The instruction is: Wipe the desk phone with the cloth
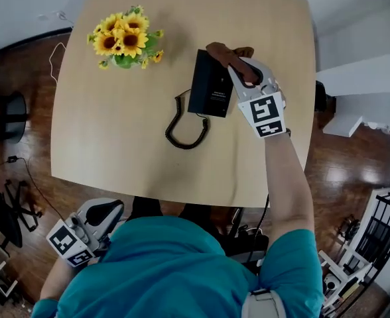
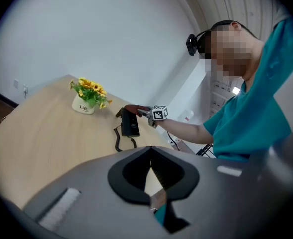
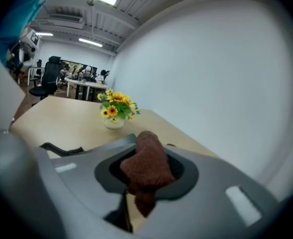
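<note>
A black desk phone (image 1: 210, 83) lies on the wooden table (image 1: 115, 138), right of centre, and its coiled cord (image 1: 182, 128) loops toward the near side. My right gripper (image 1: 247, 70) hangs over the phone's right edge, shut on a brown cloth (image 1: 229, 53) that drapes onto the phone's far corner. In the right gripper view the cloth (image 3: 145, 162) bulges up between the jaws, and only the cord (image 3: 62, 150) shows beside them. My left gripper (image 1: 97, 218) is held low by my body, below the table's near edge, shut and holding nothing; its view shows the phone (image 2: 129, 123) from afar.
A white pot of sunflowers (image 1: 125, 40) stands at the table's far left. A black office chair (image 1: 9, 114) is on the floor to the left, with white furniture (image 1: 361, 88) to the right. Desks and chairs (image 3: 62, 81) fill the room behind.
</note>
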Demonstrator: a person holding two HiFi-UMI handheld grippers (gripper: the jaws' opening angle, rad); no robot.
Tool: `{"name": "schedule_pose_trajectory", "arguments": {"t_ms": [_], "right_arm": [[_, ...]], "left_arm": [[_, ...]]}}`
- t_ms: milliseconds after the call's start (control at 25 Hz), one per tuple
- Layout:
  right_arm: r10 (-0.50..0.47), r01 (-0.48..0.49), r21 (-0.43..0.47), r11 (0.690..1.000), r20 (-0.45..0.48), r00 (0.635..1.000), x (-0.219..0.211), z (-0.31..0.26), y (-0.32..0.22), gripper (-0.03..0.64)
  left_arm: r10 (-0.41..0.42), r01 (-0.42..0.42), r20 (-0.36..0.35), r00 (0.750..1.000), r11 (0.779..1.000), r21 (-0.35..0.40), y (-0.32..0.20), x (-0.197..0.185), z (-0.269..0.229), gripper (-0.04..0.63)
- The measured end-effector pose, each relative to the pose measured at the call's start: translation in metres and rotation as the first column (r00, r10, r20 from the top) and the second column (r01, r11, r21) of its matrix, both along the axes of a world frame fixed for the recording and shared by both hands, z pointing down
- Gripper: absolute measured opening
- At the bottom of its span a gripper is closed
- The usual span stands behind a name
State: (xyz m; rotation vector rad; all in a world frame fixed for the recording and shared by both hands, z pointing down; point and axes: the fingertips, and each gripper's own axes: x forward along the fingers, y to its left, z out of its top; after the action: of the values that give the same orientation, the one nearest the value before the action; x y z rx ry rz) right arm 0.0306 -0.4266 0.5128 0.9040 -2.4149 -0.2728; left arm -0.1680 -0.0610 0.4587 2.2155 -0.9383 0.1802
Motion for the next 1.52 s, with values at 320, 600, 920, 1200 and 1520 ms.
{"name": "schedule_pose_trajectory", "arguments": {"t_ms": [320, 600, 920, 1200, 1520], "right_arm": [[-0.01, 0.01, -0.021, 1.0, -0.039, 0.999, -0.004, 0.037, 0.0, 0.089], [-0.12, 0.11, -0.087, 0.99, -0.114, 0.986, -0.003, 0.072, 0.072, 0.089], [-0.22, 0.191, -0.231, 0.954, -0.109, 0.969, 0.006, 0.111, 0.161, 0.089], [-0.037, 0.043, -0.063, 0.997, 0.091, 0.995, 0.014, 0.006, 0.059, 0.088], [0.048, -0.043, 0.04, 0.998, -0.132, 0.99, 0.002, 0.034, -0.001, 0.089]], "left_arm": [[0.002, -0.002, -0.005, 1.0, 0.999, -0.042, 0.003, 0.0, 0.024, 0.006], [0.026, -0.026, -0.009, 1.0, 0.999, -0.036, -0.006, 0.012, 0.022, 0.006], [0.031, -0.032, -0.012, 0.999, 0.999, -0.044, -0.01, 0.019, 0.025, 0.006], [0.026, -0.026, -0.01, 1.0, 0.999, -0.042, -0.008, 0.021, 0.021, 0.006], [0.01, -0.01, -0.001, 1.0, 0.999, -0.046, -0.001, 0.016, 0.022, 0.006]]}}
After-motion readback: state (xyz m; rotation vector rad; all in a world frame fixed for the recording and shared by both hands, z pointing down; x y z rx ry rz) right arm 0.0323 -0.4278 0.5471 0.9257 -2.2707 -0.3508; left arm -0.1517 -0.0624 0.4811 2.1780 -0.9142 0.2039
